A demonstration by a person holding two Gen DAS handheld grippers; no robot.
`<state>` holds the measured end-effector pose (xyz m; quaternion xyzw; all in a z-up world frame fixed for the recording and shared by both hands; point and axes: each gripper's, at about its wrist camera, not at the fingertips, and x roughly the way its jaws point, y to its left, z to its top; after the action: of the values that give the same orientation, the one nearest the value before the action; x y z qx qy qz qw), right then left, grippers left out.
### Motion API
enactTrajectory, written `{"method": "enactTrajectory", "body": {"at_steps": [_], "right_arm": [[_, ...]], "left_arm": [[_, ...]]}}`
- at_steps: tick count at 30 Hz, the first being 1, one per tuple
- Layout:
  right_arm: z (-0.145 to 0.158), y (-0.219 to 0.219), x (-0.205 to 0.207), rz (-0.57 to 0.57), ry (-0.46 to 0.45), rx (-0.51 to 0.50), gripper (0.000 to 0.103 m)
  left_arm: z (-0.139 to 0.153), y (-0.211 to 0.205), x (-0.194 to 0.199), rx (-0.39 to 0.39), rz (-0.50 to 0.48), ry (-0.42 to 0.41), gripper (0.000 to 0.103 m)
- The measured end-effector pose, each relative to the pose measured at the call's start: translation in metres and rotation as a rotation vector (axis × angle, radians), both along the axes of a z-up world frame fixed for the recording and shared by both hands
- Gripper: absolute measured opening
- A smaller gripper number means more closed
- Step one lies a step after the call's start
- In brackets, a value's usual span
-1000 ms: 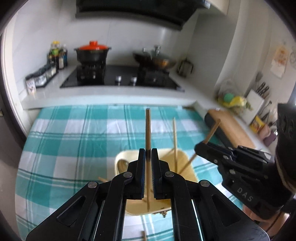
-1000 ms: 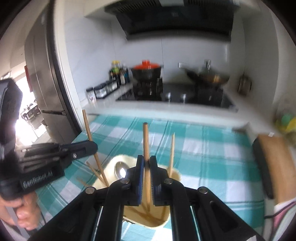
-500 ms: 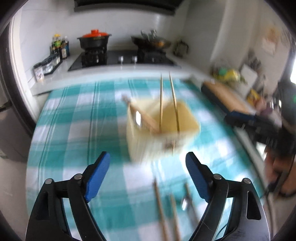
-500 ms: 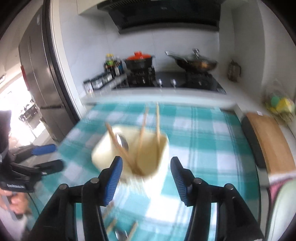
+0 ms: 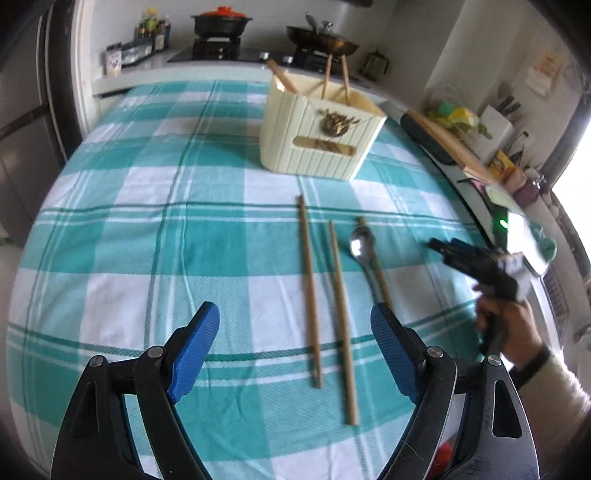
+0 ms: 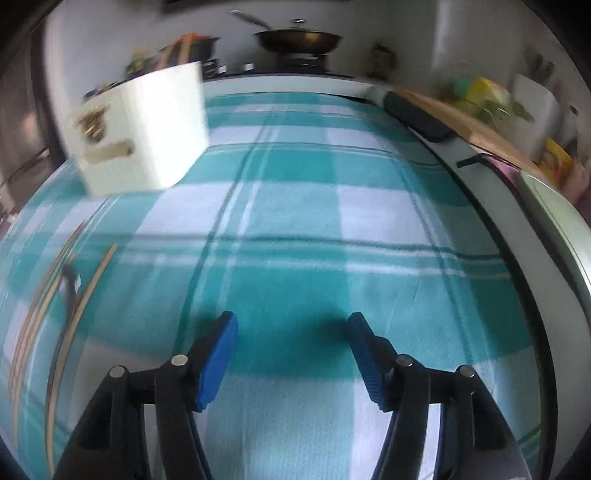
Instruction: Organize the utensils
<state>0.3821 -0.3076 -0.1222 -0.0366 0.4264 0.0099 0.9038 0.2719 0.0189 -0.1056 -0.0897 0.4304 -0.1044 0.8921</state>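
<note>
A cream utensil holder (image 5: pixel 321 136) stands on the teal checked cloth (image 5: pixel 147 221) with several chopsticks leaning inside it. In front of it lie two loose chopsticks (image 5: pixel 310 291) and a metal spoon (image 5: pixel 364 245) with a third chopstick beside it. My left gripper (image 5: pixel 293 308) is open above the near cloth, just left of those chopsticks, with nothing between its pads. My right gripper (image 6: pixel 292 316) hovers low over bare cloth, its jaws opening with nothing between them. Its view is blurred, with the holder (image 6: pixel 144 129) at far left and the chopsticks (image 6: pixel 74 314) at the left edge.
A person's hand holds the right gripper (image 5: pixel 439 245) at the table's right edge. Behind the table runs a counter with a stove, a red-lidded pot (image 5: pixel 221 20) and a wok (image 5: pixel 321 37). A wooden cutting board (image 5: pixel 447 140) lies to the right. A fridge stands at left.
Both grippers let go of the chopsticks they held upright in the holder and opened wide. Both drew back from the holder and sank toward the near cloth.
</note>
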Motion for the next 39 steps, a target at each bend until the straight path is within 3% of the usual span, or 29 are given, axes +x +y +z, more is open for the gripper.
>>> {"method": "enactTrajectory", "body": {"at_steps": [1,4,10,20,29,39], "right_arm": [[-0.002,0.0,0.009,-0.007,0.014,0.009,0.086],[-0.007,0.006,0.022,-0.02,0.048,-0.01,0.103],[-0.01,0.008,0.02,-0.02,0.044,-0.008,0.103],[-0.009,0.007,0.022,-0.02,0.044,-0.008,0.103],[-0.009,0.007,0.022,-0.02,0.043,-0.008,0.103],[-0.009,0.007,0.022,-0.02,0.043,-0.008,0.103]], "left_arm": [[0.002,-0.003,-0.002,0.008,-0.002,-0.008,0.085],[0.009,-0.016,-0.005,0.002,-0.014,-0.018,0.085],[0.016,-0.034,-0.007,-0.019,-0.048,-0.03,0.085],[0.029,-0.016,-0.005,-0.056,-0.007,-0.076,0.085],[0.038,-0.025,-0.009,-0.067,-0.032,-0.095,0.085],[0.035,0.0,-0.008,-0.078,0.037,-0.092,0.085]]}}
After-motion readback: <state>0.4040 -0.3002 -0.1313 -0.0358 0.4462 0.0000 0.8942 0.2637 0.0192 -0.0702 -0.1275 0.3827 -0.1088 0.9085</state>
